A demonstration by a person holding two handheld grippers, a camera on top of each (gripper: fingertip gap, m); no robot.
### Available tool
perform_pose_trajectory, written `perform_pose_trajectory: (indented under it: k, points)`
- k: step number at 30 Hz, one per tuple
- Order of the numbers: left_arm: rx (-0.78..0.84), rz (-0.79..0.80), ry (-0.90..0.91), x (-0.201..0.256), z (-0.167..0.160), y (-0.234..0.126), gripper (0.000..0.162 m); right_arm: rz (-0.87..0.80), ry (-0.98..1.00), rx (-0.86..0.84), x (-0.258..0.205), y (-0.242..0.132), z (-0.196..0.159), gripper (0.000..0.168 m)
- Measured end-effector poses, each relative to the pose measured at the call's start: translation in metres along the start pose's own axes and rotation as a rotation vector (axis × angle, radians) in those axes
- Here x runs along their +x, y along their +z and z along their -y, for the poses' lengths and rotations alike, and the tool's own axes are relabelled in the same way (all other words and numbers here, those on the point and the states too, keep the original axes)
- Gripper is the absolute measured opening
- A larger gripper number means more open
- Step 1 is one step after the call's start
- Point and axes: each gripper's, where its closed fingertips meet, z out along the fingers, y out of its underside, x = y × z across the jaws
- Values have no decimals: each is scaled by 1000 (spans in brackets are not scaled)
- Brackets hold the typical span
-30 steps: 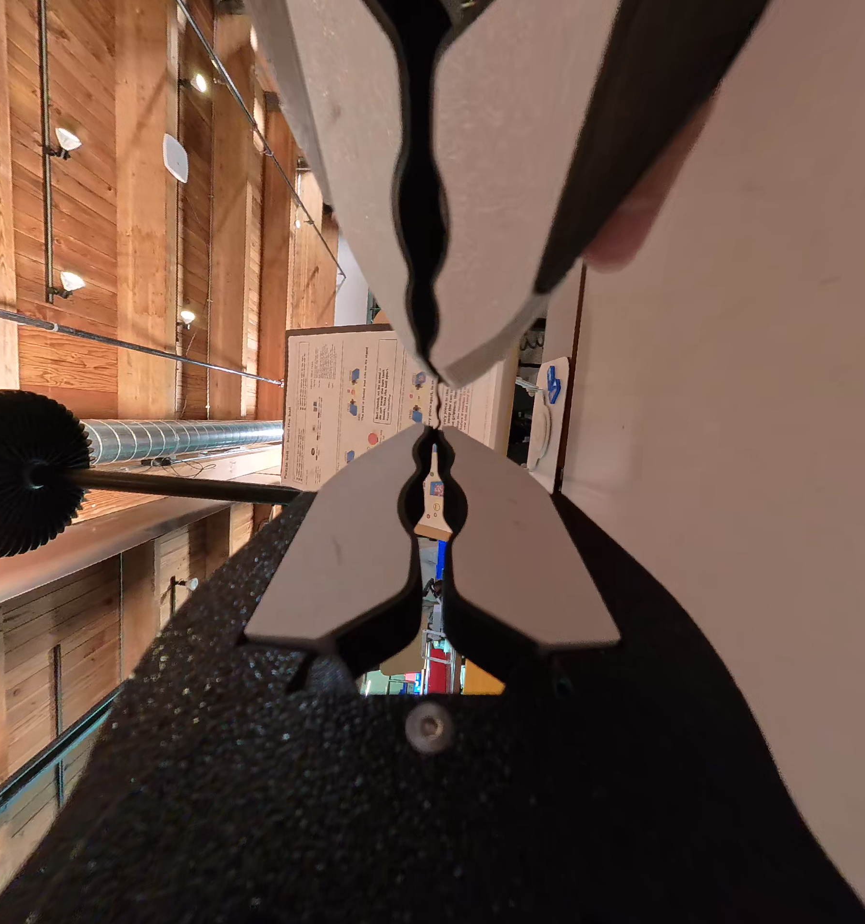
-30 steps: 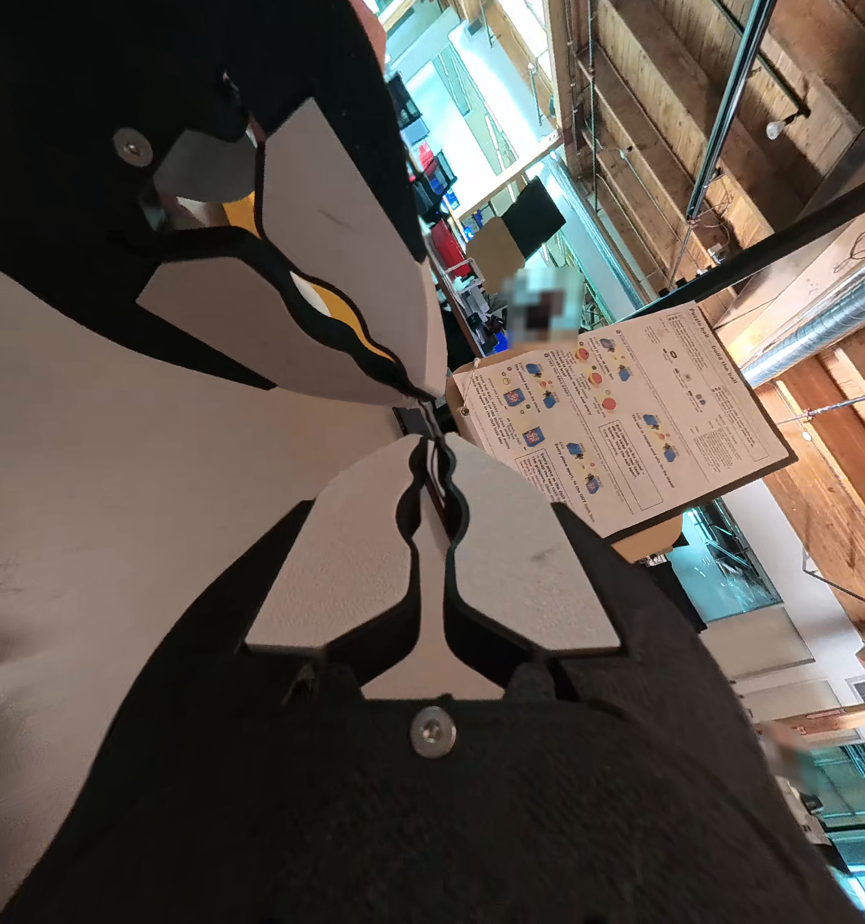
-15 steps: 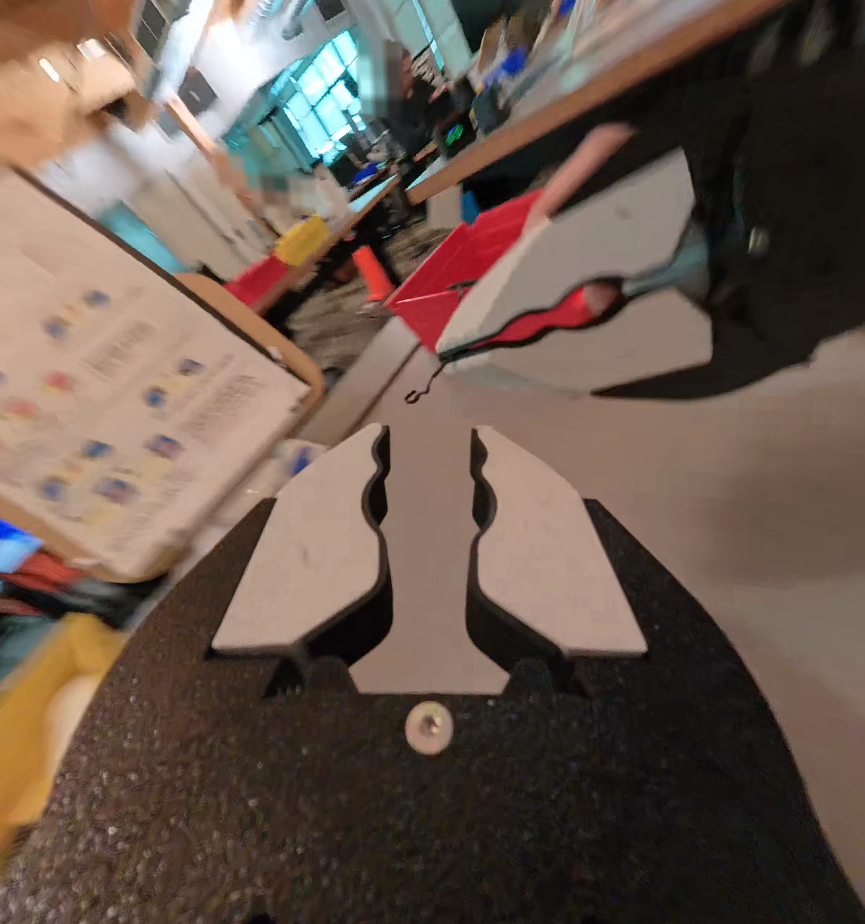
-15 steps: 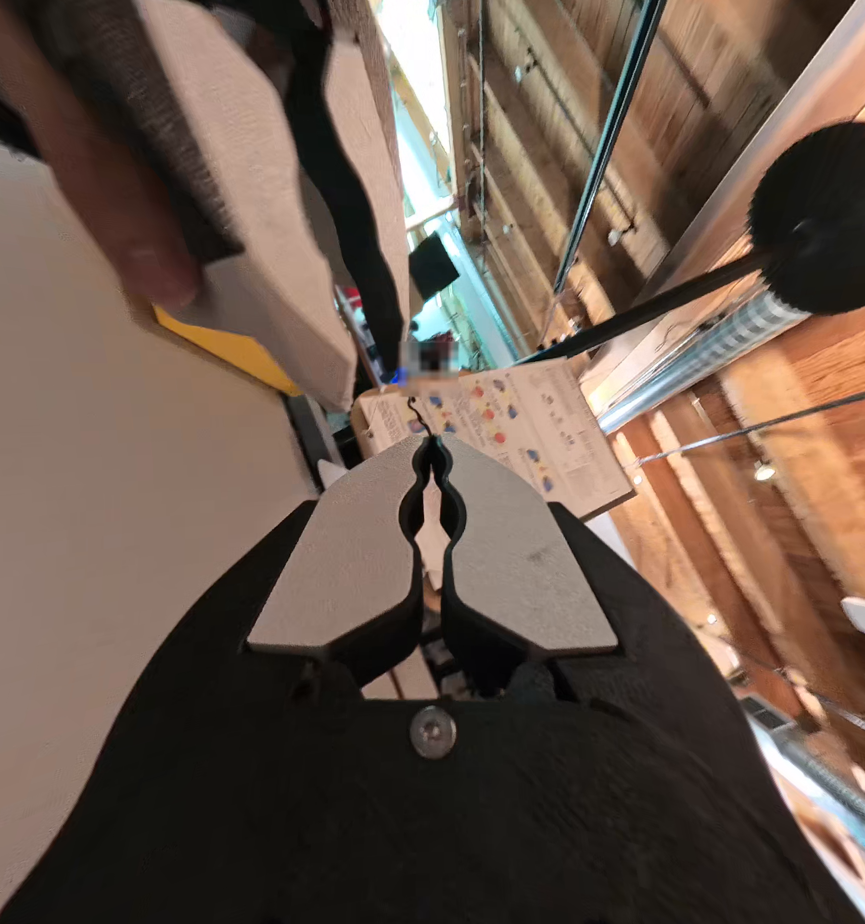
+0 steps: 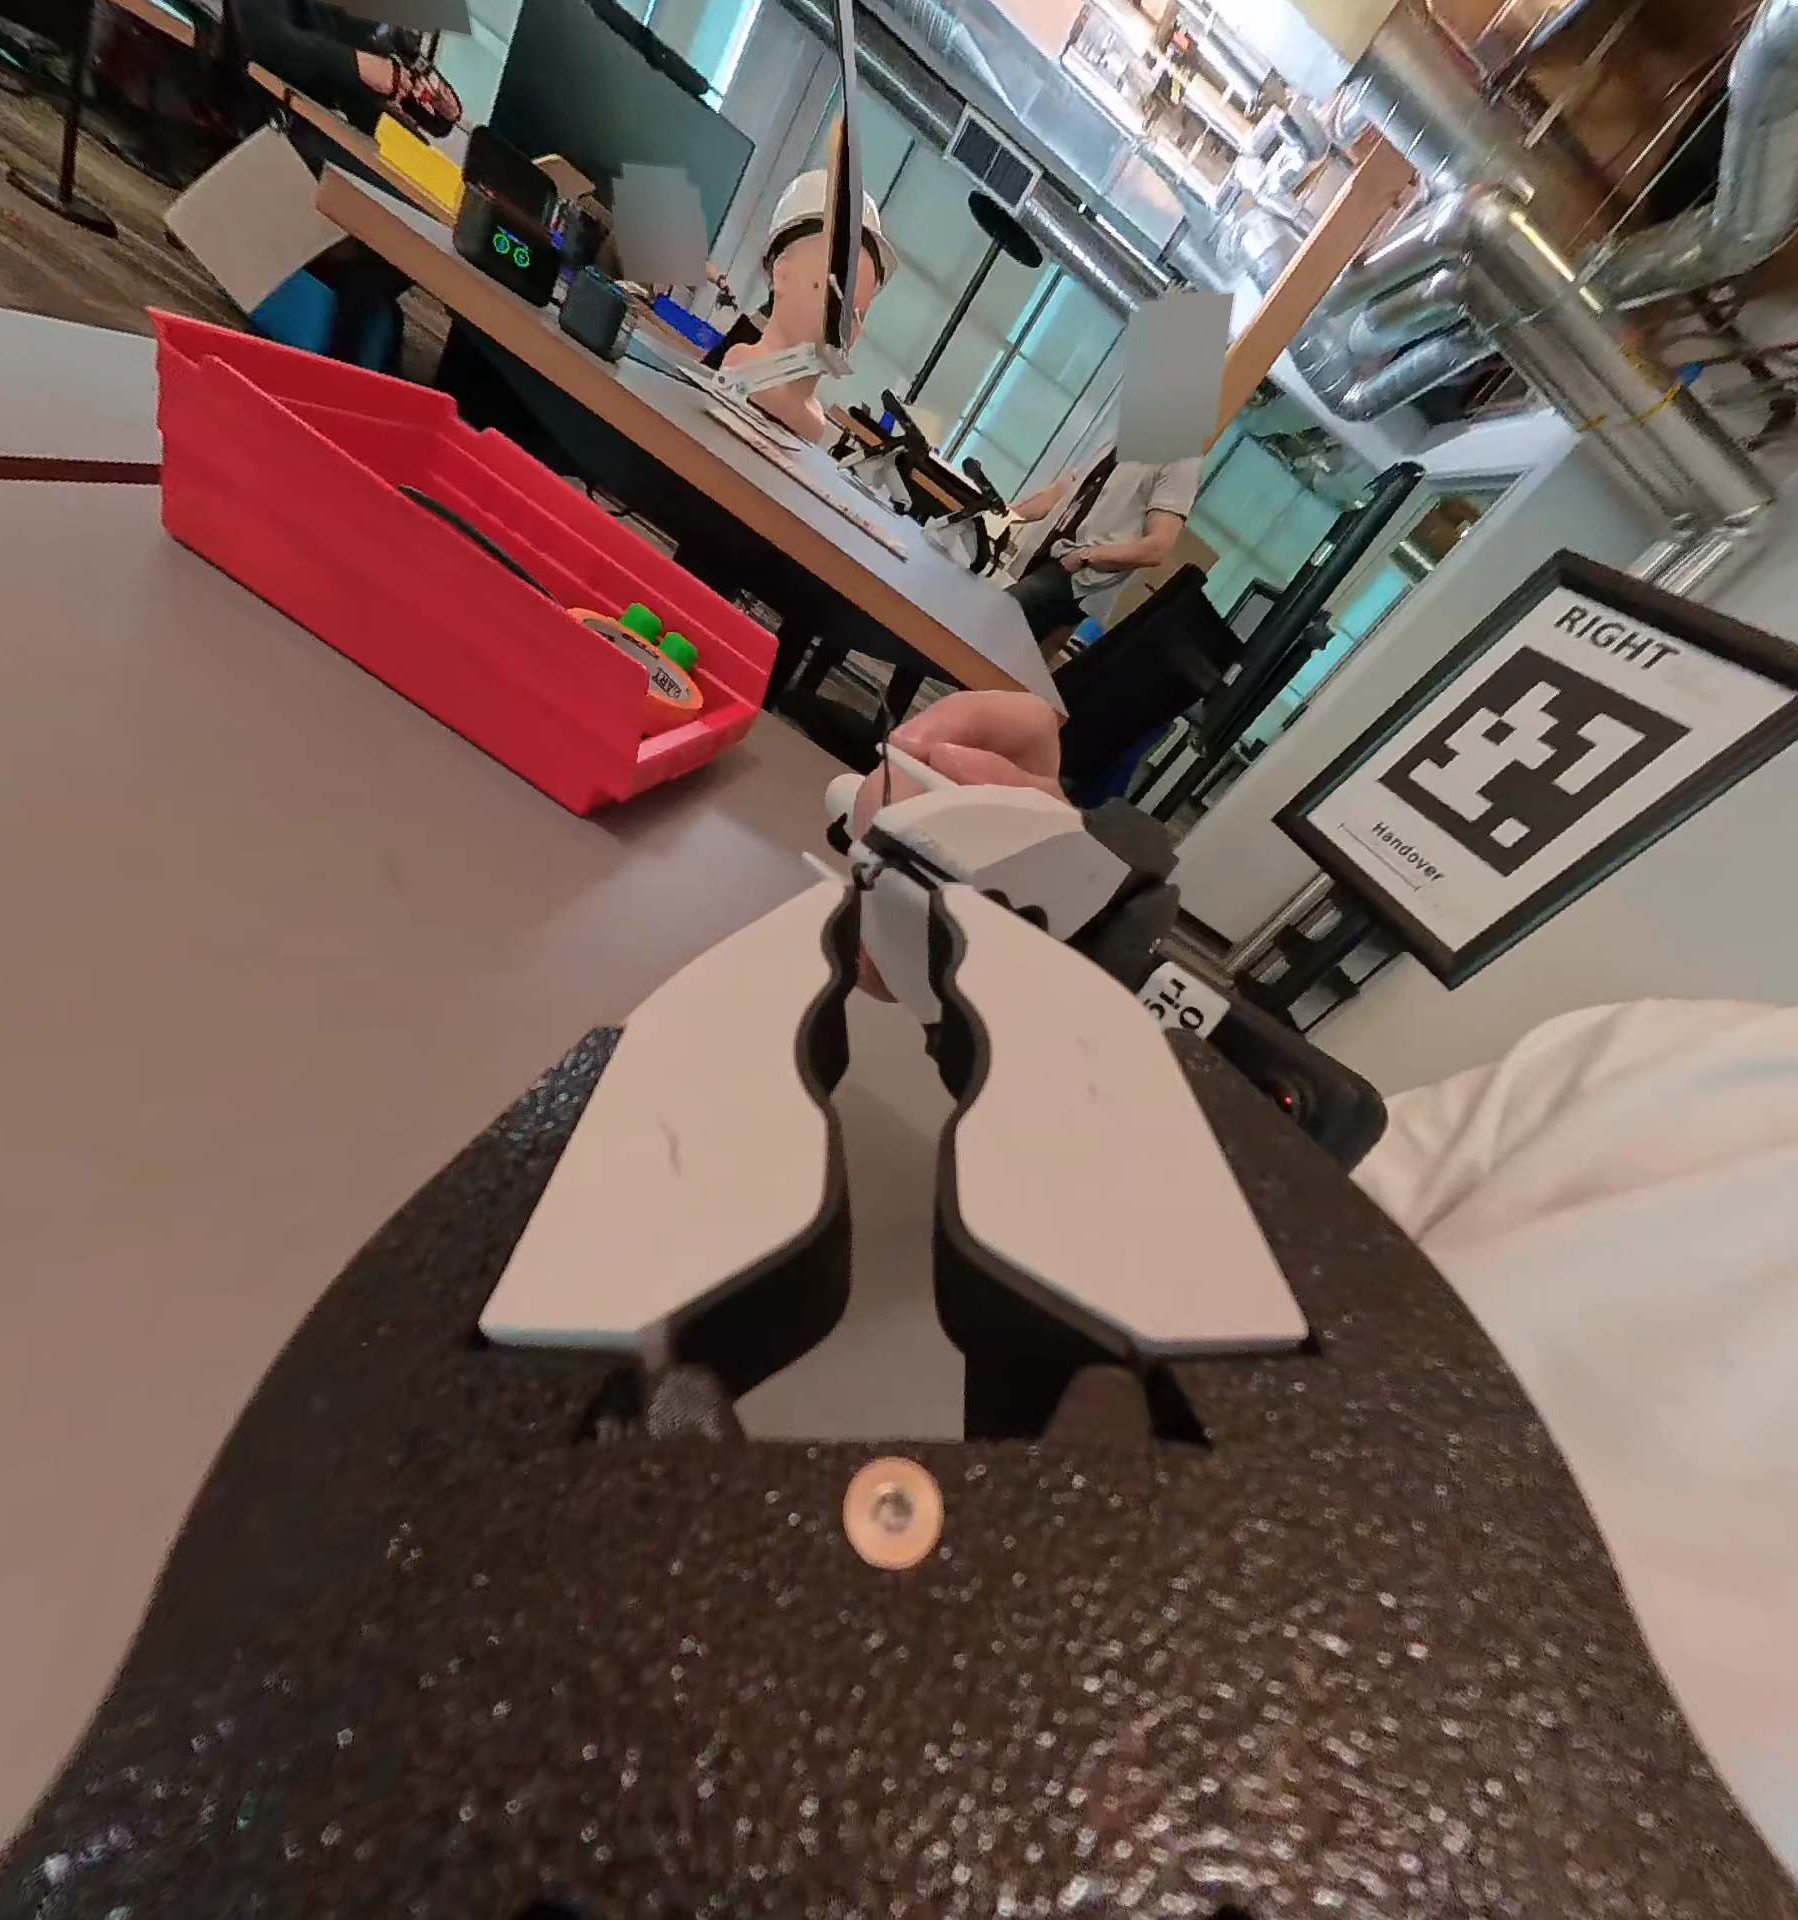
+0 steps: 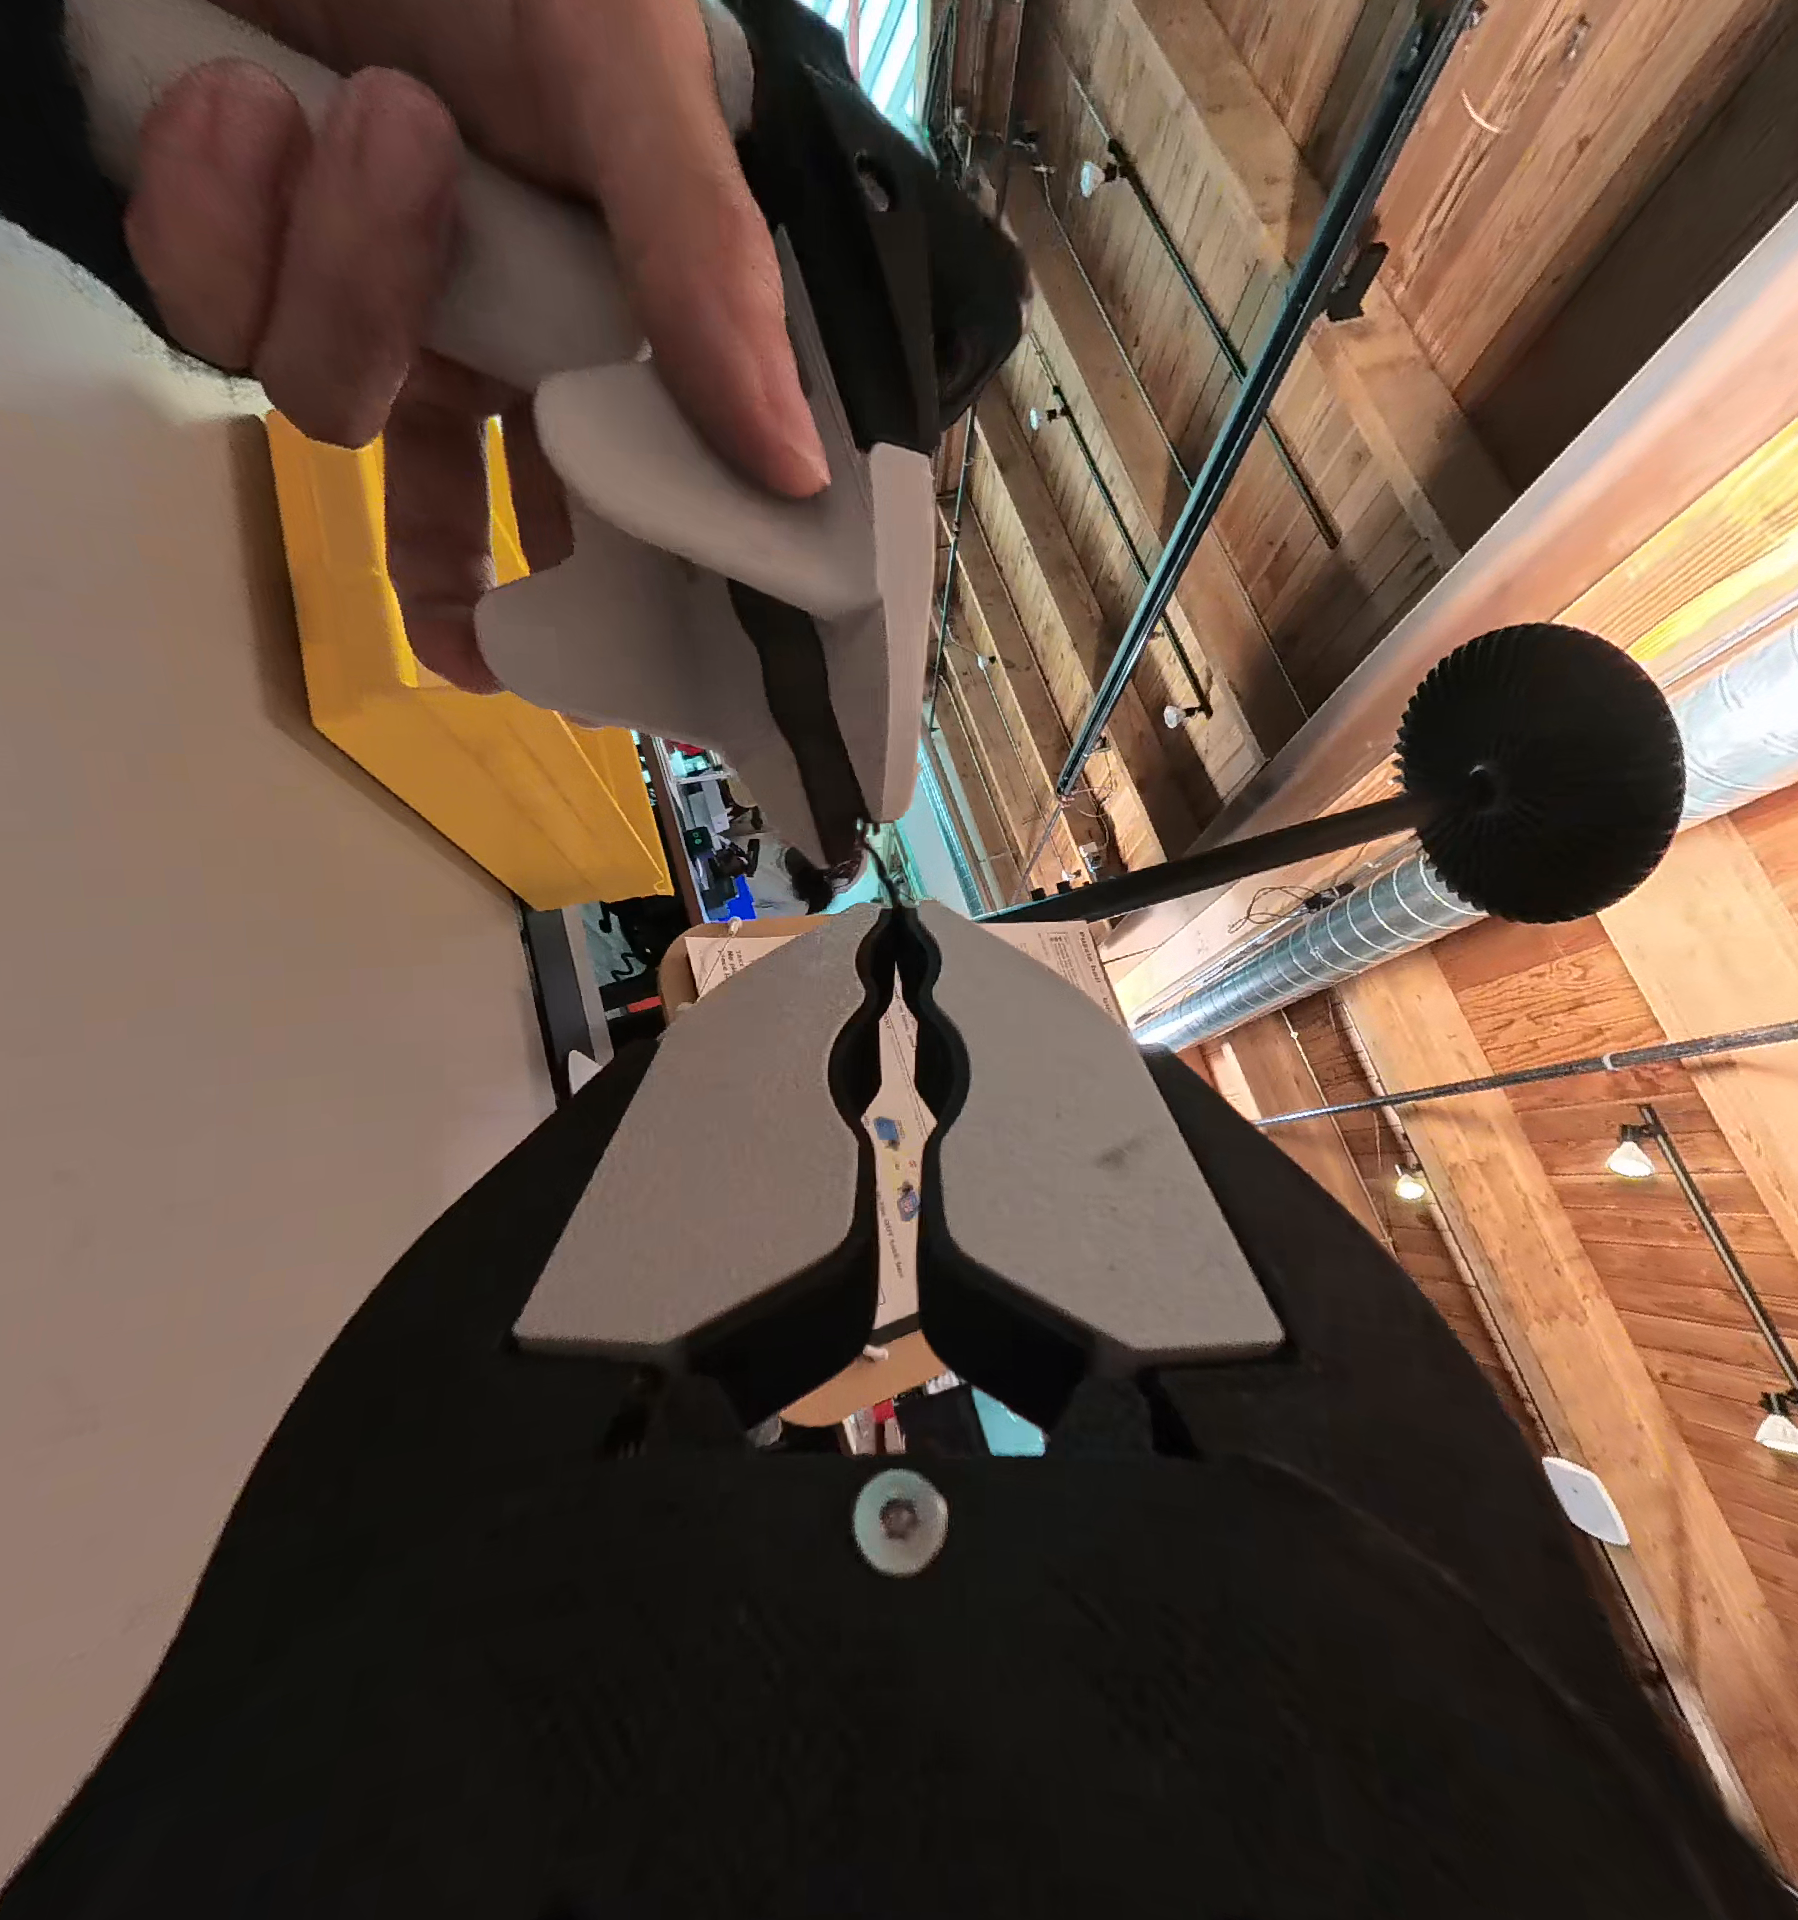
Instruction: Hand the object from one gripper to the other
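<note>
The object is a small thin black wire hook (image 5: 883,781). My right gripper (image 6: 895,914) is shut on the hook, and a short piece of the wire (image 6: 880,858) sticks out past its tips. In the left wrist view the right gripper (image 5: 874,847) is held in a hand, just beyond my left fingertips. My left gripper (image 5: 890,904) is open and empty, its tips close beside the hook. In the right wrist view the left gripper (image 6: 859,826) is held in a hand and comes in from above, its tips next to the wire.
A red bin (image 5: 375,540) with an orange tape roll stands on the grey table (image 5: 199,883). A yellow bin (image 6: 479,748) sits on the table edge. A framed black-and-white marker sign (image 5: 1539,769) stands at right. A white sleeve (image 5: 1601,1247) lies at lower right. My two grippers' fingertips are within a few centimetres of each other.
One second ago both grippers were shut tip to tip on the hook. The left gripper opened, let go and swung round; the right gripper keeps hold of the hook.
</note>
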Motion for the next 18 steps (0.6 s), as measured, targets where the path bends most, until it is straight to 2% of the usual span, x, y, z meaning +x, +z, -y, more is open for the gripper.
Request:
perform_pose_trajectory:
  k: [10, 13, 16, 18]
  points:
    - [10, -42, -133, -7, -4, 1, 3, 29, -37, 2, -5, 0, 1, 0]
    - [14, -26, -123, -12, -5, 2, 1, 51, -26, -14, -9, 1, -3, 0]
    - [13, 50, -34, -18, -3, 2, 1, 84, 121, -17, -13, 3, -7, 3]
    - [43, 137, 69, -26, 3, -3, 1, 101, 327, 28, -9, 2, -5, 25]
